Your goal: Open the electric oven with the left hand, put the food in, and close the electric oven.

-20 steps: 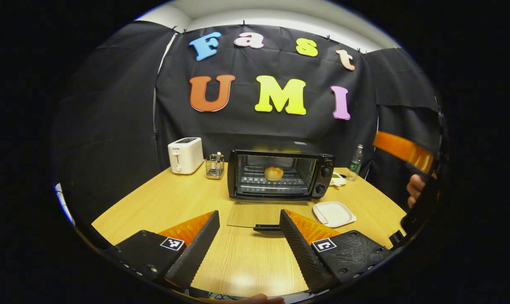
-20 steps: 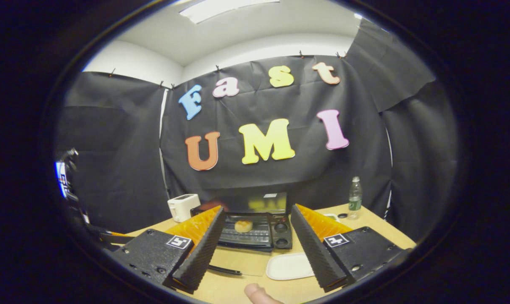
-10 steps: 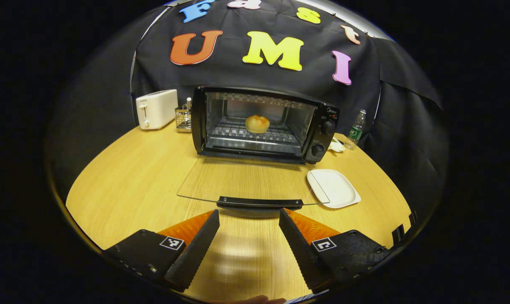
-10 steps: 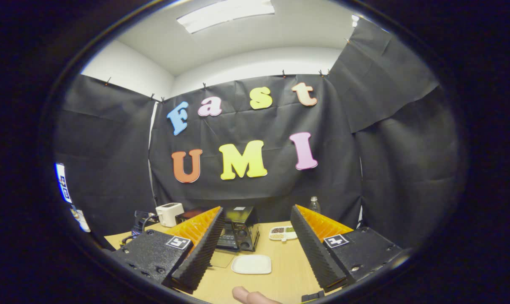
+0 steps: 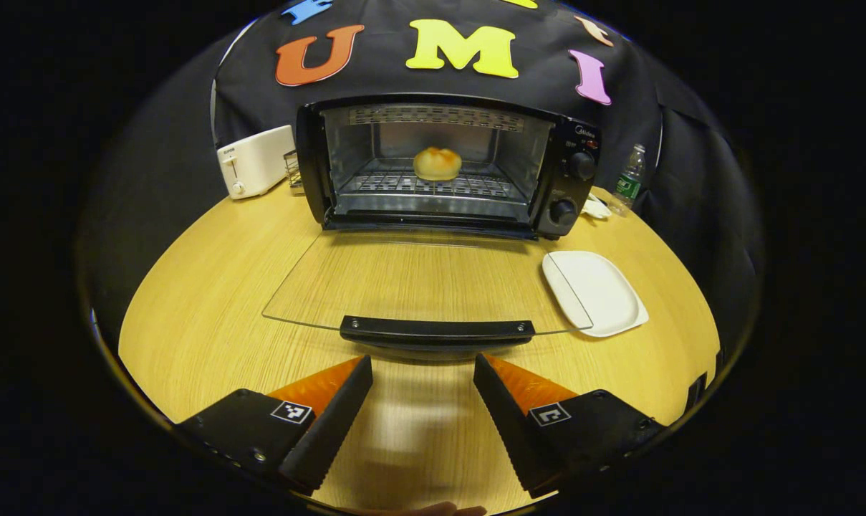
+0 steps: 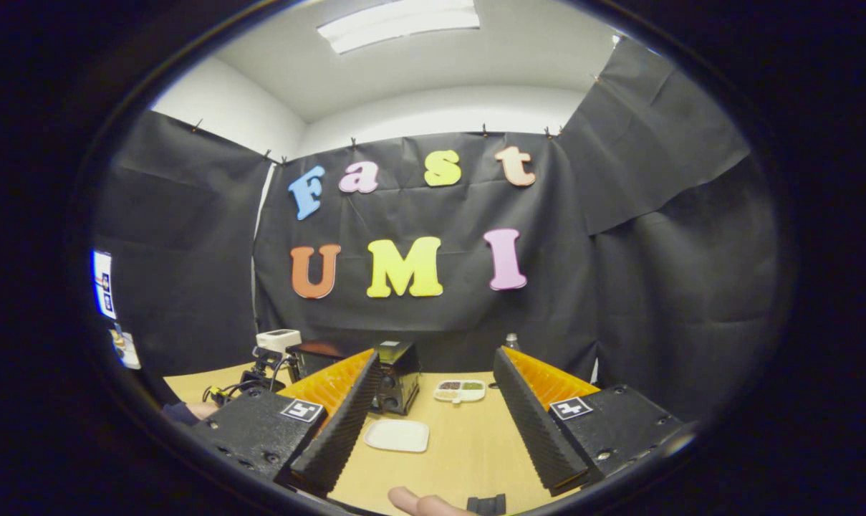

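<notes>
Electric oven: black countertop unit at the back of the wooden table, two round knobs stacked on its right panel. Glass door folded fully down, lying flat toward the camera, with a black bar handle along its near edge.

Food: one round golden bun, on the wire rack inside the open cavity, near centre.

Left gripper: fingers spread wide, holding nothing, just short of the door handle, not touching it.

Right gripper: fingers apart, empty, held above the table well away from the oven.

Other items: white square plate, right of the door; white toaster, left of the oven; plastic bottle at back right.
</notes>
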The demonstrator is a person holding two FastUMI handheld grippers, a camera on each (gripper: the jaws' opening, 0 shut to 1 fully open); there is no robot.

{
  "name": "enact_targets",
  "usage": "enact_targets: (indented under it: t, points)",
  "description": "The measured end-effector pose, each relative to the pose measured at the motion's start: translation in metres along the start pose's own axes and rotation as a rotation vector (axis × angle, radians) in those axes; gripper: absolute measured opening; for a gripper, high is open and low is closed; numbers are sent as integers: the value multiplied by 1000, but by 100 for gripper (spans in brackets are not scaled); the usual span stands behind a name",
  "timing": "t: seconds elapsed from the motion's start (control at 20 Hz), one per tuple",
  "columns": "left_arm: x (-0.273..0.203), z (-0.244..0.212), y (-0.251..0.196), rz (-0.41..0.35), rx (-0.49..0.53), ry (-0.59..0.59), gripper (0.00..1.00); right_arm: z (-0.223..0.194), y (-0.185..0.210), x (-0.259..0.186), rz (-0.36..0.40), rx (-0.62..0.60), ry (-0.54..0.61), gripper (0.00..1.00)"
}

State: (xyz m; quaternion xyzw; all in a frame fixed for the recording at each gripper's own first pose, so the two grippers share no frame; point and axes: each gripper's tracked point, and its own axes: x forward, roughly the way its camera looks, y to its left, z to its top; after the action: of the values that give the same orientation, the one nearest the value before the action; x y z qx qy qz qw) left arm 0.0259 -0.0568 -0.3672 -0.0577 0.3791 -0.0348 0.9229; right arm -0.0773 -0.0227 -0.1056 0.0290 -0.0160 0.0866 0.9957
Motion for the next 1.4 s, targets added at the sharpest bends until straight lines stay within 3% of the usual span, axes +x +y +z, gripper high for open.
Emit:
enact_targets:
  t: [0.1, 0.25, 0.4, 0.6, 0.65, 0.7, 0.75, 0.85, 0.9, 0.95, 1.15, 1.4]
  points:
    - [6, 0, -3, 4, 9, 14, 94, 16, -9, -9, -17, 1, -53, 96]
    - [11, -4, -12, -7, 8, 48, 95, 23, -5, -22, 19, -19, -85, 96]
    - [11, -2, -10, 7, 14, 52, 95, 25, 1, -27, 71, -16, -94, 96]
    - [7, 0, -8, 24, 9, 49, 96, 22, -6, -23, 75, -18, -85, 96]
    - [5, 3, -5, 38, 15, 38, 86, 20, -7, -21, 82, -14, -80, 96]
    - [2, 8, -3, 56, 17, 19, 96, 19, -7, -20, 93, -10, -76, 96]
    - [3, 18, 4, 83, 24, -20, 96, 17, -9, -18, 95, -8, -70, 96]
    - [2, 13, -2, 64, 7, -6, 100, 14, -15, -15, 88, -9, -61, 96]
    - [3, 12, -2, 68, 8, 1, 92, 14, -17, -15, 79, -3, -61, 96]
    - [2, 13, 0, 73, 6, 0, 90, 16, -17, -15, 78, 3, -63, 96]
    - [1, 17, 1, 87, 31, -12, 90, 13, -19, -12, 80, 8, -61, 96]
    - [-7, 24, -2, 53, -15, -25, 90, 14, -27, -12, 57, -9, -60, 96]
